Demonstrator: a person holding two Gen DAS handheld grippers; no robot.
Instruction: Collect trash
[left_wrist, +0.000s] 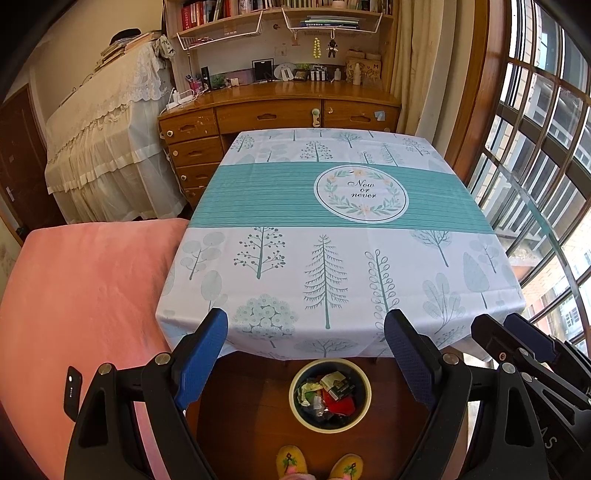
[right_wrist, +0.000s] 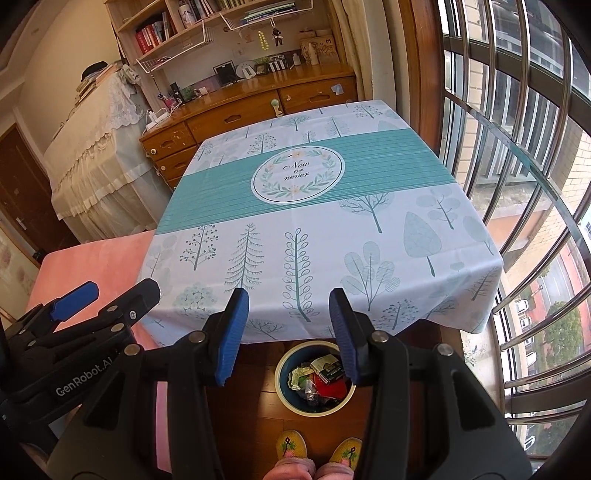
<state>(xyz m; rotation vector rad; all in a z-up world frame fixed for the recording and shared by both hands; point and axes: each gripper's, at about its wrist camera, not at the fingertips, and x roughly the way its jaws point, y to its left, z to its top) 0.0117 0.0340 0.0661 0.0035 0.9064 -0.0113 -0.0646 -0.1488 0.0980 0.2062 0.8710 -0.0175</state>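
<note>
Two tongs hover above the near edge of the counter (left_wrist: 332, 258), both pointing down past the tree-print tablecloth (right_wrist: 314, 229) toward the floor. Left tongs (left_wrist: 306, 354) stand wide apart with nothing between the blue pads. Right tongs (right_wrist: 288, 332) are parted too, narrower, also empty; no pad touches anything.

Trash sits in the round bin (left_wrist: 330, 394) on the wooden floor, just in front of the counter and just ahead of the person's yellow slippers (left_wrist: 319, 463). Inside: a cigarette pack (left_wrist: 338, 384), crumpled greenish paper (left_wrist: 307, 390), something red (left_wrist: 341, 406), some clear wrapper bits. In the right wrist view the bin (right_wrist: 316, 376) lies right under the gap between the fingers.

Counter top shows no loose items, cloth is bare in both views. Pink bed cover (left_wrist: 85, 295) to the left also shows nothing on it.

Judgement: the collecting step looks finished or nearly so, with the trash already binned. Next move calls for a check for leftover pieces outside these views, or simply a retreat of both tongs; if another piece turns up, the empty tongs are ready to grab it.
</note>
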